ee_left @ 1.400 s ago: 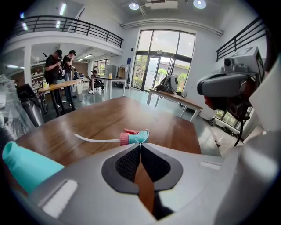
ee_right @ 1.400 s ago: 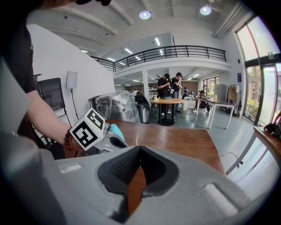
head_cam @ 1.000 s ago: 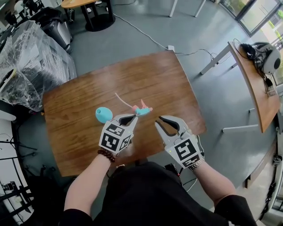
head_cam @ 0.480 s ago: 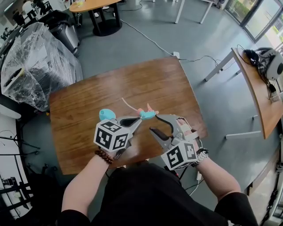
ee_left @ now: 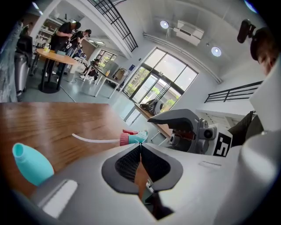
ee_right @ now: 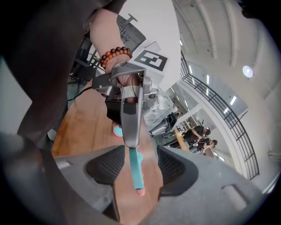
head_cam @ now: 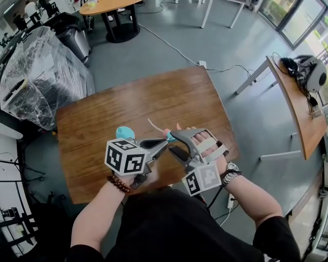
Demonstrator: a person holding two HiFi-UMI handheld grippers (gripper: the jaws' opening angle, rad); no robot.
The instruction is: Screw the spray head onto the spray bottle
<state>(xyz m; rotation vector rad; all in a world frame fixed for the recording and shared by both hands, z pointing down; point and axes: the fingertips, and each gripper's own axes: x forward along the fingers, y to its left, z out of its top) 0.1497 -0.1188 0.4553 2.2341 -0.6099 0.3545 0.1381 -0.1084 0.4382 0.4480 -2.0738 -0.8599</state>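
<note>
My left gripper [head_cam: 163, 143] [ee_left: 139, 145] is shut on the teal and pink spray head [head_cam: 168, 134] [ee_left: 134, 138] and holds it above the wooden table [head_cam: 154, 97]. The head's white tube [head_cam: 152, 124] [ee_left: 94, 139] sticks out to the upper left. The teal spray bottle [head_cam: 124, 133] [ee_left: 30, 162] lies on the table left of the left gripper. My right gripper [head_cam: 173, 142] [ee_right: 140, 151] is rolled on its side; its jaws have just been opening. They stand wide on either side of the spray head [ee_right: 135, 169], and the pads do not touch it.
A bulky thing wrapped in plastic [head_cam: 36, 77] stands left of the table. A second table [head_cam: 302, 112] with a headset is at the right, a round table [head_cam: 102, 6] at the top. A cable [head_cam: 169, 43] runs across the grey floor.
The right gripper has rolled onto its side, opened wide and moved left around the spray head. The left gripper has risen a little, still holding the spray head.
</note>
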